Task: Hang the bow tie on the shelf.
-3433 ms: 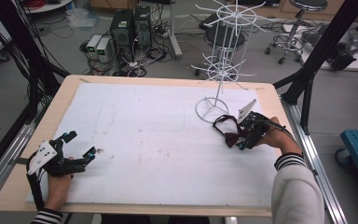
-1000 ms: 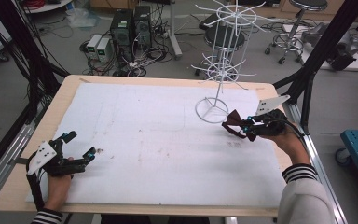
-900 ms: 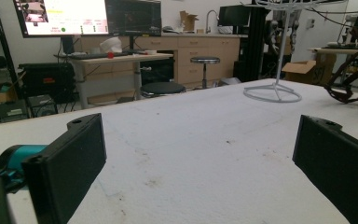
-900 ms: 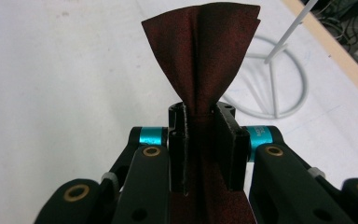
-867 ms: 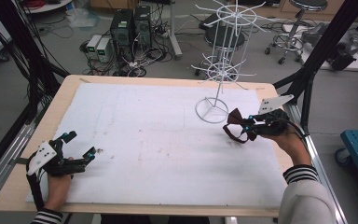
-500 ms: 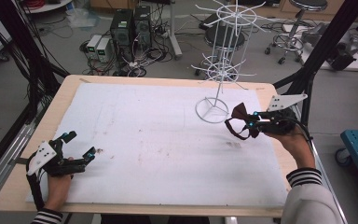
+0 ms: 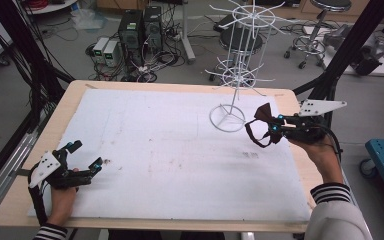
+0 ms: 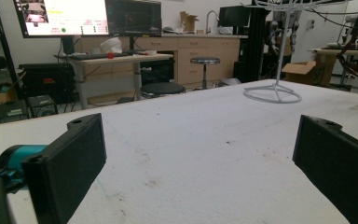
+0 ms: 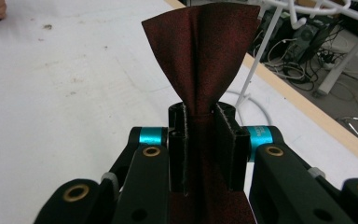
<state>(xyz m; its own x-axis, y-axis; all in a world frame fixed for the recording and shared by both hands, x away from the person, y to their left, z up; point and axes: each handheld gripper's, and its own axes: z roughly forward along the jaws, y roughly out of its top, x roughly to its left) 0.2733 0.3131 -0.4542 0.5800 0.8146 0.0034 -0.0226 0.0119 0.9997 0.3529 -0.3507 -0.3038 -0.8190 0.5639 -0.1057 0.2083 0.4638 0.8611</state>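
Now dark red bow tie (image 9: 200,51) pinched between closed right tongs (image 9: 204,116); left tongs (image 8: 191,154) wide, empty.

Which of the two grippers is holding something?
The right gripper: its jaws are clamped on a dark red bow tie. The left gripper rests open on the table.

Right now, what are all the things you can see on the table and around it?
Bow tie: one, dark red with a black strap loop, held in the air near the table's right edge.
Wire rack: one, white, standing on its ring base at the back right of the table.
Table: one, light wood with a white stained sheet on top.
Computers: two dark towers, on the floor behind the table.
Stools: at least two, round black seats, on the floor behind.
Left gripper: one, black, jaws open, resting at the front left.
Right gripper: one, black, shut on the bow tie.
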